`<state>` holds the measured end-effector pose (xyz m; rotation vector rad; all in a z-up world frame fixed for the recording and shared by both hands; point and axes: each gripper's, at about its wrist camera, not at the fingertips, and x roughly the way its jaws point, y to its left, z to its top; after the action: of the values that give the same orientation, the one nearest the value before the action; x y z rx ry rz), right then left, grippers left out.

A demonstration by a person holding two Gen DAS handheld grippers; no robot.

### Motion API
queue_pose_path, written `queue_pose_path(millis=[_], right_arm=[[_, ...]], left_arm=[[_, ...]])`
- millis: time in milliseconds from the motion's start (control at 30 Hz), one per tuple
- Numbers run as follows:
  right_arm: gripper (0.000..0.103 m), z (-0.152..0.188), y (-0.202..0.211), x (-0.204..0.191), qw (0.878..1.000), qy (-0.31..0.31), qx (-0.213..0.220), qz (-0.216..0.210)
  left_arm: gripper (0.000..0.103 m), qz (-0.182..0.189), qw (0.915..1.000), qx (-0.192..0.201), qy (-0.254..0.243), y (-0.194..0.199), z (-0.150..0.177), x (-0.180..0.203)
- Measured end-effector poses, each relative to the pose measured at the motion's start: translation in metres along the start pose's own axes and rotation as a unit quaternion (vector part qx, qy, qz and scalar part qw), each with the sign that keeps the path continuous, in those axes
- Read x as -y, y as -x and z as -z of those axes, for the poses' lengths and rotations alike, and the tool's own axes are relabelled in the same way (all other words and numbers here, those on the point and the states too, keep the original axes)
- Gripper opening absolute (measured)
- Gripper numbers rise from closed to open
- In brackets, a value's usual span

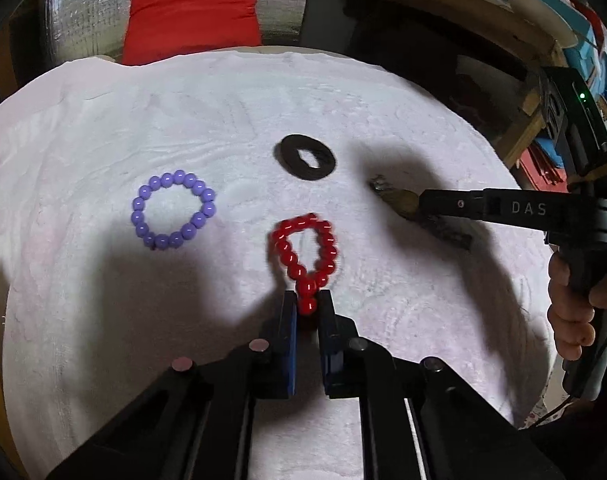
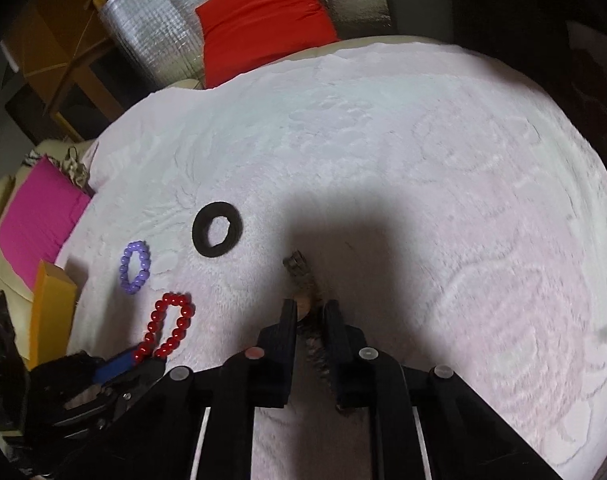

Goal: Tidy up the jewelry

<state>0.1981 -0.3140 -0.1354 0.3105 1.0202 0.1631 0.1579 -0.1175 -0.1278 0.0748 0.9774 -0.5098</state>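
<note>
My left gripper (image 1: 307, 300) is shut on a red bead bracelet (image 1: 305, 252), which trails forward over the white fluffy cloth (image 1: 103, 300); it also shows in the right wrist view (image 2: 169, 326). My right gripper (image 2: 308, 306) is shut on a wristwatch (image 2: 299, 276) with a dark metal band; the watch also shows in the left wrist view (image 1: 395, 198). A purple bead bracelet (image 1: 173, 210) lies flat at the left and shows again in the right wrist view (image 2: 134, 267). A black ring-shaped band (image 1: 305, 157) lies beyond; the right wrist view shows it too (image 2: 217, 235).
A red cushion (image 1: 191, 12) leans on a silver quilted backing behind the table. A pink pad (image 2: 35, 220) and an orange box (image 2: 51, 312) sit at the left edge. Cluttered shelves (image 1: 563, 60) stand at the right.
</note>
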Motion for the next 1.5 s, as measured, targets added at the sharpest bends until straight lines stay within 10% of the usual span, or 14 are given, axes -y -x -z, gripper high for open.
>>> queue_pose_path(millis=[467,700,933,1200,1500], right_arm=[[0.018,0.005,0.013,0.018,0.999,-0.018,0.012,-0.034],[0.042,0.001,-0.003,-0.002,1.0,0.009,0.02,-0.004],[0.043,0.001,-0.016,-0.015,0.998,0.048,0.025,0.04],[0.022,0.007,-0.021,-0.028,0.989,0.107,0.037,0.095],[0.015,0.011,-0.005,-0.019,0.994,0.081,0.018,0.068]], left_arm=[[0.01,0.035,0.9994,0.003,-0.006,0.018,0.0,0.011],[0.01,0.021,0.9997,-0.011,0.002,0.008,0.001,0.007],[0.028,0.021,0.9996,-0.017,0.007,0.008,0.004,0.003],[0.06,0.017,0.9998,-0.006,0.004,0.013,0.004,0.004],[0.061,-0.003,0.9997,-0.004,-0.022,0.006,0.005,0.017]])
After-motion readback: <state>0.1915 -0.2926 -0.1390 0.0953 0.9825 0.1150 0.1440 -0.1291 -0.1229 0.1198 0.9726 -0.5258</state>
